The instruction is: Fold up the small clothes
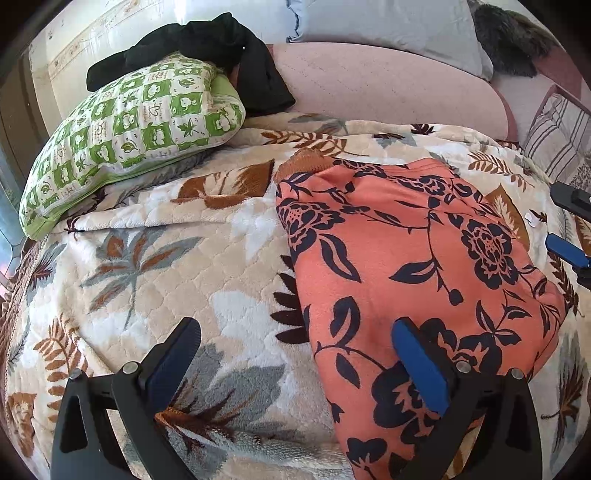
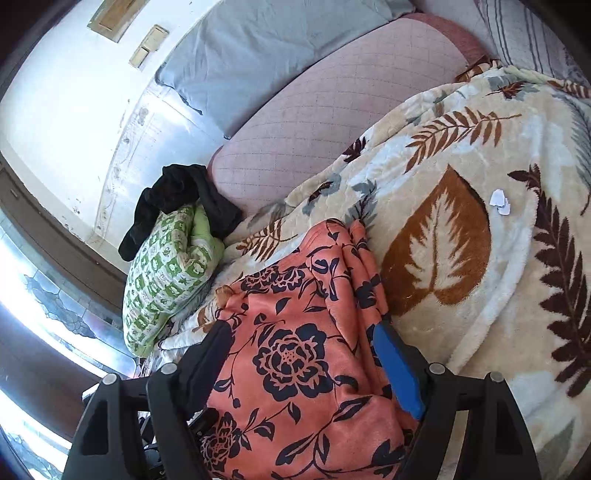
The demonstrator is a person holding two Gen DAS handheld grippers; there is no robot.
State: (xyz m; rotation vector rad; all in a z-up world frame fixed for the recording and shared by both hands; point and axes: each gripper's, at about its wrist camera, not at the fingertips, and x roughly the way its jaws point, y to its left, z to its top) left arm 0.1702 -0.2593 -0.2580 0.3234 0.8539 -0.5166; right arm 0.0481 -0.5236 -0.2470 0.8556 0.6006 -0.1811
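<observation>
An orange garment with a dark floral print [image 1: 413, 266] lies folded on the leaf-patterned blanket [image 1: 166, 258]. My left gripper [image 1: 295, 343] is open and empty, hovering over the garment's left edge, its right finger above the cloth. My right gripper [image 2: 303, 343] is open with its jaws wide apart over the garment [image 2: 295, 369]; its right finger lies along the garment's stacked right edge. The right gripper's fingers [image 1: 569, 243] show at the right edge of the left wrist view, beside the garment.
A green checked pillow [image 1: 125, 136] with a black garment [image 1: 207, 48] on it lies at the back left. A pink quilt [image 1: 388, 85] and a grey pillow [image 1: 384, 29] lie behind. White paper scraps [image 2: 500, 201] rest on the blanket right of the garment.
</observation>
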